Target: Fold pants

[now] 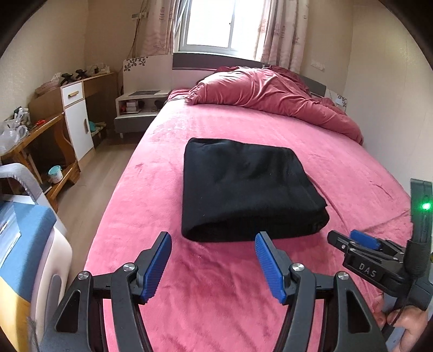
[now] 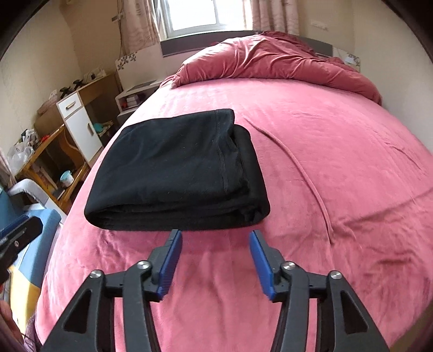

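- So the black pants [image 1: 249,189] are sitting folded up into a chunky rectangle on the pink bed cover [image 1: 216,284], roughly mid-bed and a bit toward the left edge.
- From the right wrist view you can see the stacked layers along the near edge of the bundle, plus a seam line running down the top layer close to its right side.
- Left gripper [image 1: 213,268] has its blue-padded fingers spread wide with nothing between them, just bed cover showing in the gap. Its right fingertip sits just in front of the near edge of the pants; can't tell if it actually touches.
- Right gripper [image 2: 215,261] is spread too, nothing pinched, tips hanging just short of the near edge of the bundle. In the left wrist view it pokes in from the right side, pads apart, with a green light glowing on its body and a hand [image 1: 406,322] wrapped round the handle below.
- There's a long raised wrinkle [image 2: 305,173] in the cover running off to the right of the pants.
- Further up the bed there's a darker red duvet [image 1: 270,94] bunched up by the headboard, under the window [image 1: 219,24].
- Left of the bed: a nightstand [image 1: 140,108], a wood-and-white cabinet [image 1: 75,113], and a low wooden table [image 1: 35,146] with a small teal cup underneath.
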The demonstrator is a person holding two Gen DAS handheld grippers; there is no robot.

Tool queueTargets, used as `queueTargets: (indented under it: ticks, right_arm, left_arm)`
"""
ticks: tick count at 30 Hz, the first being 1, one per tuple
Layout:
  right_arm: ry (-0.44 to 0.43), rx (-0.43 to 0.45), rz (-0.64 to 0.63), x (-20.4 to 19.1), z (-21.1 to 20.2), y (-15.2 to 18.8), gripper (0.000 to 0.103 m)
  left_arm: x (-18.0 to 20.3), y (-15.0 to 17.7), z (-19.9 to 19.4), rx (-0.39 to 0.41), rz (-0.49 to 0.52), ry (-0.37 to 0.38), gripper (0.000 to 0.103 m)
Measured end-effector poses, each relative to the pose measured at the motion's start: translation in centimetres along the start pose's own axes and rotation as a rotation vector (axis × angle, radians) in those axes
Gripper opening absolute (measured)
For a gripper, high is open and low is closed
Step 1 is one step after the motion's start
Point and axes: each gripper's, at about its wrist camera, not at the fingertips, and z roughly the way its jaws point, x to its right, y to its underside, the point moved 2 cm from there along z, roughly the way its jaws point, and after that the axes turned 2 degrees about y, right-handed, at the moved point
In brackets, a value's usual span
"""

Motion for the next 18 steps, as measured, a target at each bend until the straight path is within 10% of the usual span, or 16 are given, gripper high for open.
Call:
queueTargets:
  ticks: [18]
  right_arm:
    - [0.081,0.083,-0.097,-3.0,-3.5,1.8,0.073]
  left_arm:
    - [-0.4,2.5,-1.2,-0.009,-0.021,-0.084,0.066]
